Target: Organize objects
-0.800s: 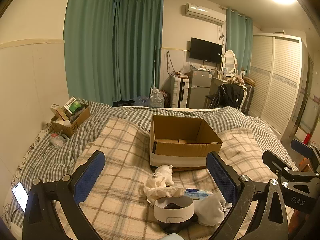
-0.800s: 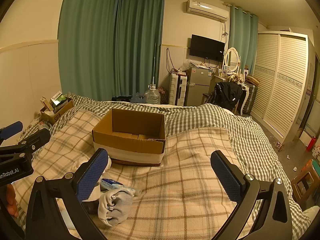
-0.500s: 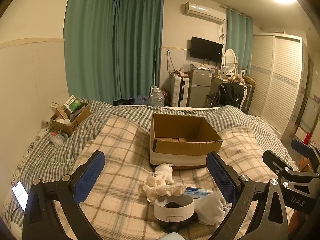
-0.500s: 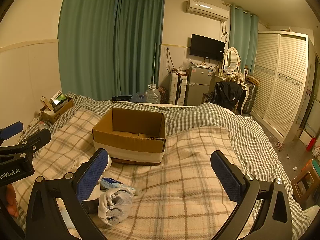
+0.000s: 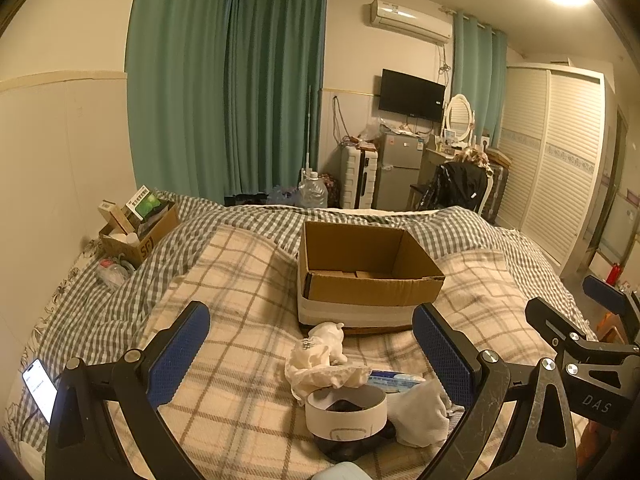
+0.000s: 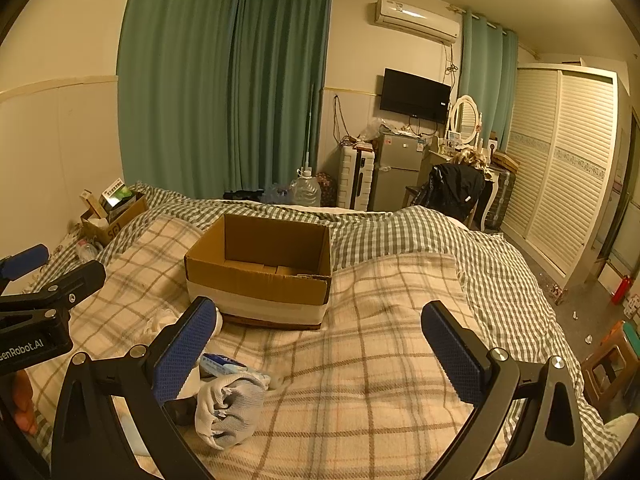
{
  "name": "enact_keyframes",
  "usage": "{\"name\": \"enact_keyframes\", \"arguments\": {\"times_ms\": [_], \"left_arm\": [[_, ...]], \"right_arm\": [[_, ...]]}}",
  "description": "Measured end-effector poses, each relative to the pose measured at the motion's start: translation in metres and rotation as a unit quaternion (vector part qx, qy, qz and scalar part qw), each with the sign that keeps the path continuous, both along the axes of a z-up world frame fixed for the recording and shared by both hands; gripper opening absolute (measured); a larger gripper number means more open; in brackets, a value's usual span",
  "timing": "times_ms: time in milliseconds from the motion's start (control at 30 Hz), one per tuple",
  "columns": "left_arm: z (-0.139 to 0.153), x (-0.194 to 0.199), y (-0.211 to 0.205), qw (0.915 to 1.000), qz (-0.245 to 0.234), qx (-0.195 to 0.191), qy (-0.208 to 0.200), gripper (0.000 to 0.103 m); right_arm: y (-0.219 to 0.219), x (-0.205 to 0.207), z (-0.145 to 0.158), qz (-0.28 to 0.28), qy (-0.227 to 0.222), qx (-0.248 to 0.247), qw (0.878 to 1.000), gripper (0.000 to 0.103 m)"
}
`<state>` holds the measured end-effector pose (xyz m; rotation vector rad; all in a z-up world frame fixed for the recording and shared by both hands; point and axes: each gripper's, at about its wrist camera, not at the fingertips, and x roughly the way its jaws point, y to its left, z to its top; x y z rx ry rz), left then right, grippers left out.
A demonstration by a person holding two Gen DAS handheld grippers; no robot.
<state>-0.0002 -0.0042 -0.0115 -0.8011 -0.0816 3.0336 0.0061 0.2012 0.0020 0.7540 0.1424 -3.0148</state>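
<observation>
An open cardboard box stands on the plaid blanket, empty inside. In front of it lies a small pile: a crumpled cream cloth, a white tape roll on a dark object, a blue-and-white tube and a grey-white sock. My left gripper is open and empty, held above the pile. My right gripper is open and empty over bare blanket, right of the pile.
A second cardboard box full of items sits at the bed's far left by the wall. A lit phone lies at the left edge. A wooden stool stands on the floor right of the bed.
</observation>
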Motion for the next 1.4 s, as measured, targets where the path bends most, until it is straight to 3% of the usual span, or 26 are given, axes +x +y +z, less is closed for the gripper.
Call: {"name": "enact_keyframes", "arguments": {"times_ms": [600,867,1033,1200,1267,1300,1333,1400], "left_arm": [[-0.004,-0.002,0.008,0.9997,-0.014,-0.006,-0.019,0.103],[-0.039,-0.011,0.006,0.9954,-0.020,-0.001,-0.093,0.103],[-0.075,-0.019,0.013,0.9864,-0.046,0.006,-0.158,0.103],[-0.102,-0.030,0.019,0.9784,-0.066,0.027,-0.194,0.102],[-0.110,-0.036,0.019,0.9752,-0.078,0.044,-0.203,0.094],[-0.114,-0.039,0.018,0.9732,-0.083,0.054,-0.207,0.081],[-0.117,-0.041,0.018,0.9699,-0.090,0.066,-0.216,0.077],[-0.117,-0.040,0.016,0.9689,-0.096,0.076,-0.216,0.077]], "right_arm": [[-0.002,0.000,0.007,0.009,-0.005,0.006,1.000,0.103],[0.006,-0.003,-0.003,0.003,-0.021,0.005,1.000,0.103],[0.007,-0.012,-0.020,0.003,-0.045,0.009,0.999,0.103],[0.004,-0.023,-0.043,0.010,-0.079,0.012,0.997,0.103],[0.001,-0.026,-0.051,0.016,-0.090,0.015,0.996,0.103],[0.000,-0.027,-0.054,0.019,-0.096,0.015,0.995,0.103],[-0.001,-0.029,-0.056,0.022,-0.101,0.014,0.995,0.103],[-0.002,-0.030,-0.059,0.024,-0.106,0.014,0.994,0.103]]}}
